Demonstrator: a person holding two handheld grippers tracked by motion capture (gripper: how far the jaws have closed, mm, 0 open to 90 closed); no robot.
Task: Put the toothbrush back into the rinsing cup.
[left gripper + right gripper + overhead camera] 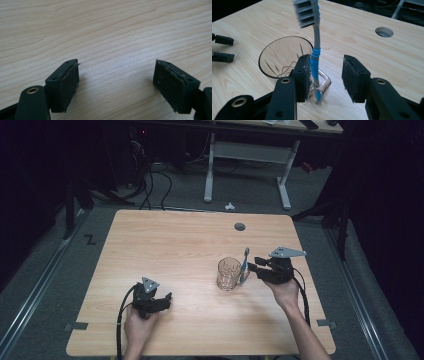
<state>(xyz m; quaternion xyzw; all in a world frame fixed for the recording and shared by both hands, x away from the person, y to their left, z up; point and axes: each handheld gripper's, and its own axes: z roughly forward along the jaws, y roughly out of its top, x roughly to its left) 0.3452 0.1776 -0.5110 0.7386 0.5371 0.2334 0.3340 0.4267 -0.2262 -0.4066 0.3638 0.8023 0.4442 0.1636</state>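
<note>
Clearly the cut glass tumbler (284, 58) on my desk (175, 245) is heavy, slick and breakable, while the light, stiff toothbrush (315, 53) leaning in its small holder beside it suits a neck grasp between my right gripper (325, 75)'s parted pads, my left gripper (116, 85) idling open.

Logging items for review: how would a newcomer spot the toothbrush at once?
On the right half of the wooden table stands a clear cut-glass mug, just left of the right gripper. The toothbrush stands upright through its handle loop: grey-and-blue, bristles up, the only coloured thing there.
</note>
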